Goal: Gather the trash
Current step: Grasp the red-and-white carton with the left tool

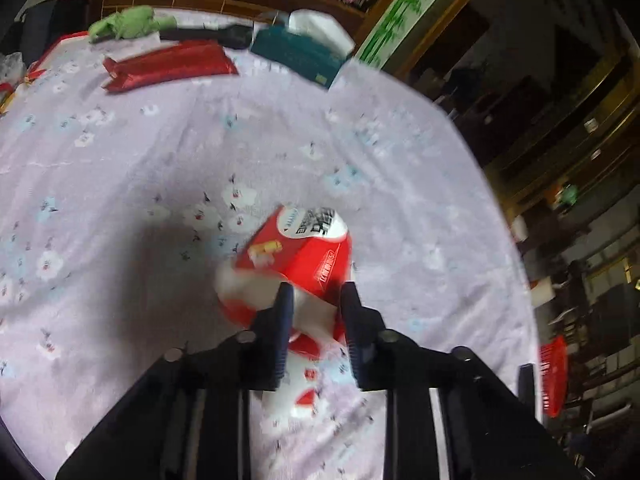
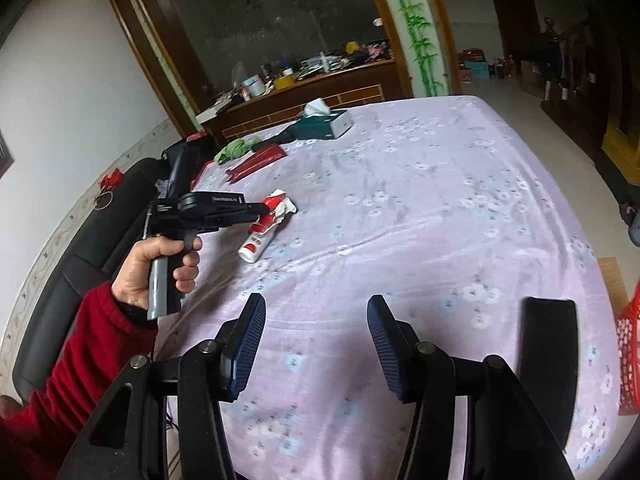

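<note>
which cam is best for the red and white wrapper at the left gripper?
Left wrist: the red and white wrapper fills the centre, print visible, though blurred, with the left gripper closed on its near end. Right wrist shows it small and far off, at the gripper's tip.

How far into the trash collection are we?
Early. Done: nothing visibly binned. In hand: left gripper has its fingers closed on the torn red-and-white carton. Left: a white bottle on the table; the red basket waits at its edge. Right gripper open, empty.
</note>
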